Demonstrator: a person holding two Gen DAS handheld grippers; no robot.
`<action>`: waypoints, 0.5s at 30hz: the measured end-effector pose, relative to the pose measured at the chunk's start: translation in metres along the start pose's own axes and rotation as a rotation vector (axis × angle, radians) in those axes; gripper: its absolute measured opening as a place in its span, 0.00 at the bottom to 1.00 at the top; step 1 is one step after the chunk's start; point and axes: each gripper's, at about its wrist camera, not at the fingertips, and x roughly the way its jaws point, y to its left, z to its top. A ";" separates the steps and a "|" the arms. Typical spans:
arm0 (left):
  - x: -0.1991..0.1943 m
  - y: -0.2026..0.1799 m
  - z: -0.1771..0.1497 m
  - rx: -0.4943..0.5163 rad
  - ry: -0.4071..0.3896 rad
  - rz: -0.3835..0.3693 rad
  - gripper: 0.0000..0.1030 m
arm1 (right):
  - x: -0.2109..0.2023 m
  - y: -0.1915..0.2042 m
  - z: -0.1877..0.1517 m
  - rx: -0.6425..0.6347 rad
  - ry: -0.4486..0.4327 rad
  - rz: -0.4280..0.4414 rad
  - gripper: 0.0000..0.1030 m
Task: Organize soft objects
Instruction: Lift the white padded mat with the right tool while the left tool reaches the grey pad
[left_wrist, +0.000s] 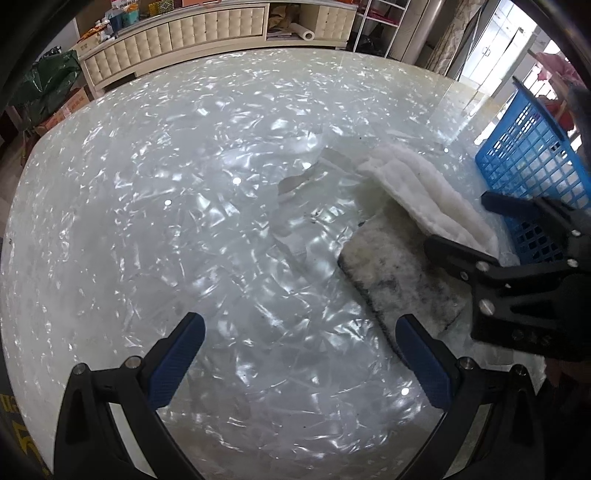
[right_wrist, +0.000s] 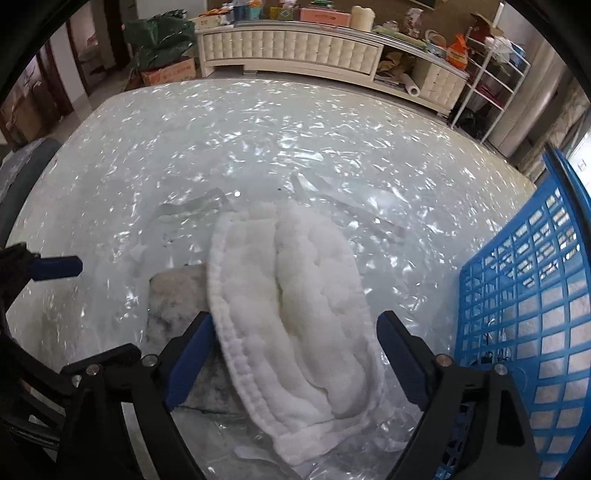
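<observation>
A folded white fluffy towel (right_wrist: 295, 302) lies on the glossy table, partly over a grey stained cloth (right_wrist: 173, 295). My right gripper (right_wrist: 295, 325) is open, its jaws on either side of the towel's near half. In the left wrist view the towel (left_wrist: 421, 192) and grey cloth (left_wrist: 399, 280) lie to the right, with the right gripper (left_wrist: 458, 225) over the towel's near end. My left gripper (left_wrist: 299, 332) is open and empty above bare table, left of the grey cloth. One left fingertip (right_wrist: 59, 267) shows in the right wrist view.
A blue plastic lattice basket (right_wrist: 524, 295) stands at the right table edge, next to the towel; it also shows in the left wrist view (left_wrist: 532, 162). Clear plastic film (left_wrist: 303, 184) lies on the table. A cream cabinet (right_wrist: 295, 48) and a white rack stand beyond the table.
</observation>
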 end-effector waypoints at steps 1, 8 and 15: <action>0.000 0.001 0.000 -0.004 -0.003 -0.010 1.00 | 0.002 -0.002 -0.001 0.007 0.006 0.001 0.74; -0.003 0.006 0.001 -0.003 -0.011 -0.026 1.00 | 0.000 -0.011 -0.003 0.042 -0.005 0.021 0.32; -0.006 -0.005 0.006 0.014 -0.007 -0.025 1.00 | -0.016 -0.019 -0.001 0.072 -0.041 0.056 0.15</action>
